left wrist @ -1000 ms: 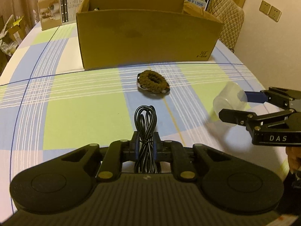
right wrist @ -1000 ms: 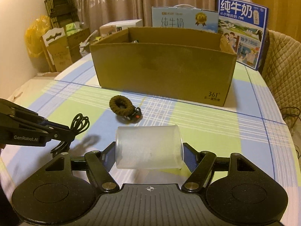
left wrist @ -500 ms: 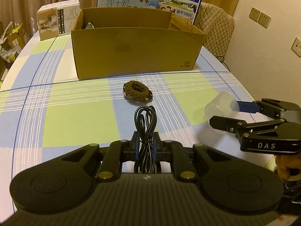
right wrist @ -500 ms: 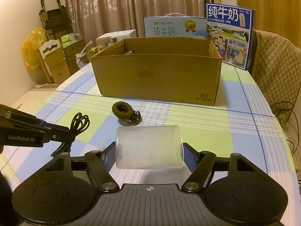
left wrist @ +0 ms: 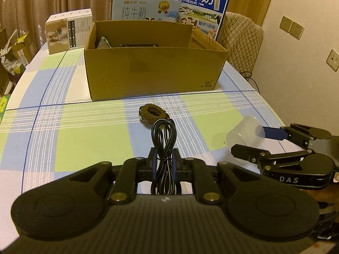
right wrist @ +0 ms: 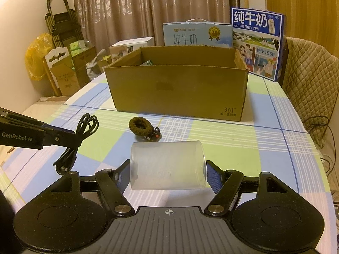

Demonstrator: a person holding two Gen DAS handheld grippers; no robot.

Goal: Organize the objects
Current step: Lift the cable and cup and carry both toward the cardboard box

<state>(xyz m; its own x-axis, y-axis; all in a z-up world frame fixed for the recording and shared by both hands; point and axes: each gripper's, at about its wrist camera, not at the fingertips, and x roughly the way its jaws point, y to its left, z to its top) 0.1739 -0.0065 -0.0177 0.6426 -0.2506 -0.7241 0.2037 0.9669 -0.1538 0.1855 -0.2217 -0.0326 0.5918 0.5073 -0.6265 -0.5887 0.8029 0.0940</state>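
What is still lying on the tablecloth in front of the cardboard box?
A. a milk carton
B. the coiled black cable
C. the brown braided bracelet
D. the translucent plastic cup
C: the brown braided bracelet lies on the tablecloth before the cardboard box, while the black cable and plastic cup are each held in jaws.

We see a table (left wrist: 89,139) covered in a blue, green and white checked cloth. An open cardboard box (left wrist: 152,72) stands on it. Just in front of the box lies a brown braided bracelet (left wrist: 151,113). Behind the box stand two milk cartons (left wrist: 146,10), and to the box's rear left a white product box (left wrist: 68,33) rests on the cloth.
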